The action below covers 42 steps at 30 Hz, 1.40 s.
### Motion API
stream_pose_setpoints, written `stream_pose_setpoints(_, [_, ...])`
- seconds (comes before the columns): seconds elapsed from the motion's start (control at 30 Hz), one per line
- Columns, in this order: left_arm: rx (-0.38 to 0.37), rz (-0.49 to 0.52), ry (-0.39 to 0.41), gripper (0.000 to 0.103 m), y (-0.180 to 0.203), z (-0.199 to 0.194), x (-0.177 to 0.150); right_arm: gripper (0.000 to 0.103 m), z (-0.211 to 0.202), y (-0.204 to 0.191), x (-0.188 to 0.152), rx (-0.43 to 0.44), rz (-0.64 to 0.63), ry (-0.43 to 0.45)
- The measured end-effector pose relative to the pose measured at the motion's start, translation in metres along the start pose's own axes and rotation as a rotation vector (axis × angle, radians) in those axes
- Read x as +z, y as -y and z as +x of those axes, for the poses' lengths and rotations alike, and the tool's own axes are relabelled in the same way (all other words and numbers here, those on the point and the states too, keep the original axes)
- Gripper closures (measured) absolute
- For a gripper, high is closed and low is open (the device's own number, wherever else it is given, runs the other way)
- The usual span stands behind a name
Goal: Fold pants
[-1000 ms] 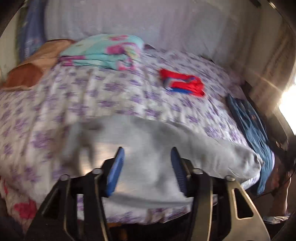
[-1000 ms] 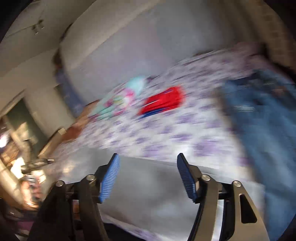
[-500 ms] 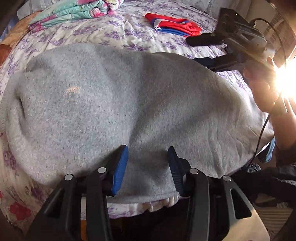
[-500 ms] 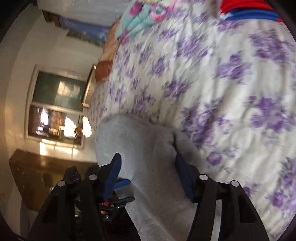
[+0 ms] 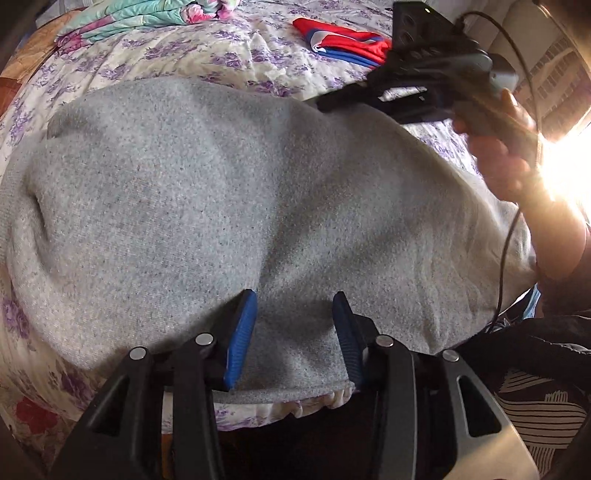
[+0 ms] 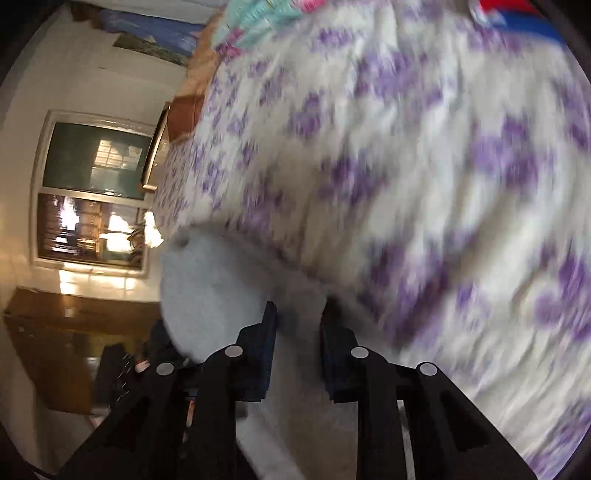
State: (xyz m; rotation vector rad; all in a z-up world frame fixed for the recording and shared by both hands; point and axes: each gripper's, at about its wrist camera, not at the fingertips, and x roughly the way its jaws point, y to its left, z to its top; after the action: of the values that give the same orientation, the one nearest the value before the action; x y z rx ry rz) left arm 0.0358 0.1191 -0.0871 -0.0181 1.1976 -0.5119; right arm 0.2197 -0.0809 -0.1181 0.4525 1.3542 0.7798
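Grey sweatpants [image 5: 221, 206] lie spread across the purple-flowered bedspread [image 5: 229, 55]. My left gripper [image 5: 295, 302] hangs over their near edge by the bed's front, jaws open with the cloth lying between the blue pads [image 5: 240, 332]. The right gripper shows in the left wrist view [image 5: 424, 74], hand-held at the pants' far right edge. In the blurred right wrist view my right gripper [image 6: 299, 310] has its jaws narrowed around a fold of the grey pants [image 6: 207, 295], though a gap still shows between them.
A red and blue folded garment [image 5: 343, 40] and a turquoise flowered blanket [image 5: 147, 18] lie further back on the bed. A brown pillow [image 5: 14, 74] is at the far left. A window [image 6: 96, 192] and wooden furniture [image 6: 55, 339] stand beside the bed.
Both grippers dropped low onto the grey pants. The right gripper's jaws have narrowed around a fold at the far edge. The left jaws narrowed slightly.
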Motion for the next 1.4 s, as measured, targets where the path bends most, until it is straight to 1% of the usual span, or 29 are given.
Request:
stream_pose_setpoints(0.07, [-0.005, -0.003, 0.007, 0.061, -0.002, -0.001, -0.002, 0.093, 0.002, 0.011, 0.001, 0.032, 0.038, 0.024])
stream_pose_setpoints(0.13, [-0.017, -0.006, 0.012, 0.061, -0.004, -0.002, -0.004, 0.094, -0.006, 0.017, -0.008, -0.019, 0.022, 0.08])
stream_pose_setpoints(0.17, [-0.021, -0.007, 0.013, 0.061, -0.004, -0.001, -0.004, 0.099, -0.013, 0.016, -0.014, -0.096, -0.002, 0.118])
stream_pose_setpoints(0.23, [-0.021, -0.005, 0.013, 0.061, -0.005, -0.002, -0.005, 0.102, -0.04, 0.023, -0.019, -0.35, 0.0, 0.252])
stream_pose_setpoints(0.27, [-0.015, 0.003, 0.016, 0.062, -0.003, -0.003, -0.005, 0.099, -0.053, 0.033, -0.018, -0.348, 0.041, 0.297])
stream_pose_setpoints(0.3, [-0.002, 0.016, 0.022, 0.062, 0.0, -0.006, -0.005, 0.099, -0.066, 0.04, -0.023, -0.269, 0.08, 0.308])
stream_pose_setpoints(0.33, [0.025, 0.05, 0.043, 0.061, 0.005, -0.014, -0.004, 0.099, -0.077, 0.034, -0.03, -0.205, 0.057, 0.326])
stream_pose_setpoints(0.4, [0.067, 0.106, 0.121, 0.06, 0.014, -0.036, -0.001, 0.099, -0.09, 0.0, -0.053, -0.163, -0.062, 0.358])
stream_pose_setpoints(0.43, [0.075, 0.123, 0.184, 0.055, 0.018, -0.053, 0.005, 0.098, -0.089, -0.017, -0.065, -0.138, -0.104, 0.355])
stream_pose_setpoints(0.47, [0.091, 0.115, 0.224, 0.041, 0.017, -0.063, 0.011, 0.09, -0.085, -0.032, -0.078, -0.084, -0.137, 0.337])
stream_pose_setpoints(0.5, [0.112, 0.089, 0.261, 0.031, 0.012, -0.069, 0.019, 0.08, -0.08, -0.042, -0.089, -0.042, -0.162, 0.315])
stream_pose_setpoints(0.53, [0.122, 0.064, 0.283, 0.021, 0.006, -0.071, 0.025, 0.056, -0.069, -0.05, -0.1, -0.049, -0.177, 0.299])
stream_pose_setpoints(0.57, [0.138, 0.045, 0.292, 0.021, -0.003, -0.065, 0.034, 0.052, -0.055, -0.055, -0.109, -0.108, -0.179, 0.291])
stream_pose_setpoints(0.63, [0.257, 0.009, 0.266, 0.025, -0.029, -0.037, 0.045, 0.062, -0.032, -0.037, -0.121, -0.305, -0.145, 0.274])
stream_pose_setpoints(0.67, [0.276, -0.052, 0.213, 0.041, -0.06, -0.012, 0.049, 0.09, -0.025, -0.017, -0.123, -0.342, -0.105, 0.288])
stream_pose_setpoints(0.7, [0.215, -0.103, 0.196, 0.043, -0.084, 0.0, 0.047, 0.103, -0.028, -0.001, -0.124, -0.316, -0.06, 0.31])
stream_pose_setpoints(0.73, [0.176, -0.108, 0.242, 0.047, -0.09, -0.003, 0.044, 0.103, -0.039, 0.014, -0.13, -0.243, 0.004, 0.351])
stream_pose_setpoints(0.77, [0.186, -0.098, 0.259, 0.048, -0.087, -0.009, 0.04, 0.094, -0.057, 0.023, -0.14, -0.185, 0.064, 0.397])
stream_pose_setpoints(0.83, [0.191, -0.103, 0.265, 0.047, -0.077, -0.021, 0.035, 0.072, -0.099, 0.013, -0.184, -0.144, 0.037, 0.542])
stream_pose_setpoints(0.87, [0.168, -0.108, 0.276, 0.038, -0.073, -0.028, 0.033, 0.039, -0.119, 0.005, -0.211, -0.153, 0.006, 0.631])
stream_pose_setpoints(0.93, [0.122, -0.115, 0.306, 0.033, -0.065, -0.042, 0.029, 0.021, -0.161, -0.002, -0.272, -0.22, -0.021, 0.834])
stream_pose_setpoints(1.0, [0.068, -0.08, 0.34, 0.033, -0.044, -0.054, 0.027, 0.02, -0.194, -0.002, -0.341, -0.31, -0.006, 1.01])
stream_pose_setpoints(1.07, [0.034, -0.039, 0.358, 0.025, -0.025, -0.056, 0.026, 0.02, -0.213, 0.012, -0.396, -0.386, 0.111, 1.126])
stream_pose_setpoints(1.1, [0.007, -0.021, 0.359, 0.023, -0.011, -0.055, 0.027, 0.02, -0.218, 0.023, -0.423, -0.399, 0.204, 1.174])
stream_pose_setpoints(1.17, [-0.067, 0.032, 0.335, 0.022, 0.017, -0.044, 0.03, 0.02, -0.218, 0.048, -0.459, -0.358, 0.341, 1.242])
stream_pose_setpoints(1.23, [-0.081, 0.094, 0.312, 0.022, 0.046, -0.03, 0.028, 0.019, -0.217, 0.072, -0.476, -0.302, 0.44, 1.255])
stream_pose_setpoints(1.27, [-0.079, 0.11, 0.298, 0.022, 0.056, -0.023, 0.027, 0.019, -0.212, 0.083, -0.478, -0.238, 0.462, 1.258])
stream_pose_setpoints(1.3, [-0.089, 0.119, 0.279, 0.022, 0.065, -0.015, 0.025, 0.019, -0.207, 0.09, -0.477, -0.214, 0.472, 1.255])
stream_pose_setpoints(1.4, [-0.105, 0.112, 0.209, 0.022, 0.08, 0.013, 0.019, 0.019, -0.196, 0.114, -0.462, -0.211, 0.54, 1.19])
